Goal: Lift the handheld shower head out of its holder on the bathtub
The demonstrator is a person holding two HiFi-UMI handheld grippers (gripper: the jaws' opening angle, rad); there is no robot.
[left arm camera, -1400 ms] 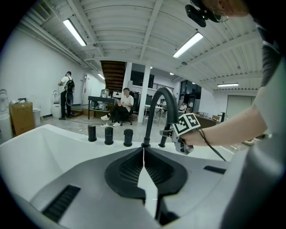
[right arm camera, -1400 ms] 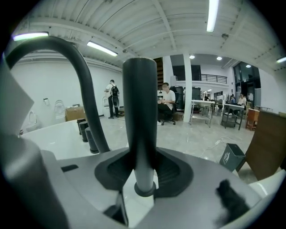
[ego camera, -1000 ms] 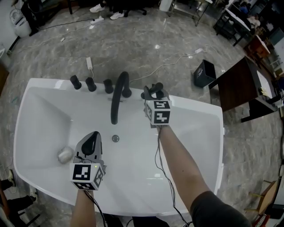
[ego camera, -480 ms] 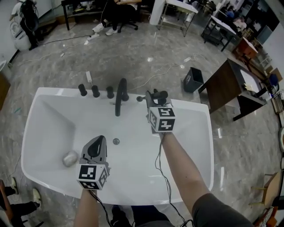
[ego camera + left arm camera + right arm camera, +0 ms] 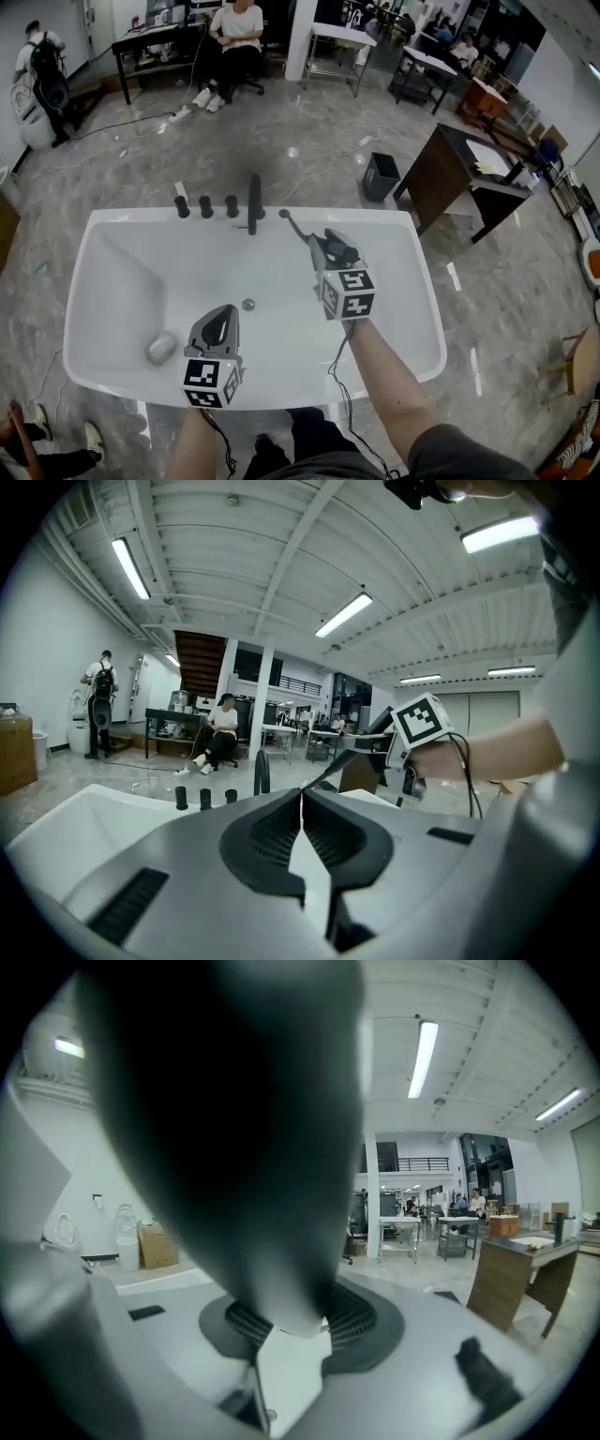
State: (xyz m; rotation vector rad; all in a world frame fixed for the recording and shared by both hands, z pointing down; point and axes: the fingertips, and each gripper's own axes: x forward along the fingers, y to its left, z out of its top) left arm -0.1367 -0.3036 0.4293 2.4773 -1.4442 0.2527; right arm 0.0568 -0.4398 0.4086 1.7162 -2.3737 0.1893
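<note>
— Right tool is seen clamped on the shower head, whose dark body fills the gap between the jaws. Left tool is held pressed together with nothing in it, low over the middle of the bathtub.

— How far along is the job judged to be?

— Mostly done, it is judged. The shower head is carried above the back right part of the bathtub, with its thin far end slanted down toward the back rim. Whether that end is quite clear of the holder cannot be told, and the holder itself cannot be made out. Little more than a final clearing is thought to be left.

— And what is found around it?

— On the back rim of the bathtub a faucet and three knobs are lined up. A drain is set in its bottom, and a grey round thing lies at its left end. A grey stone-like floor strewn with cables is spread around the bathtub. To its right a dark desk and a black bin are placed. Beyond it a seated person is seen among work tables, under strip lights.
</note>
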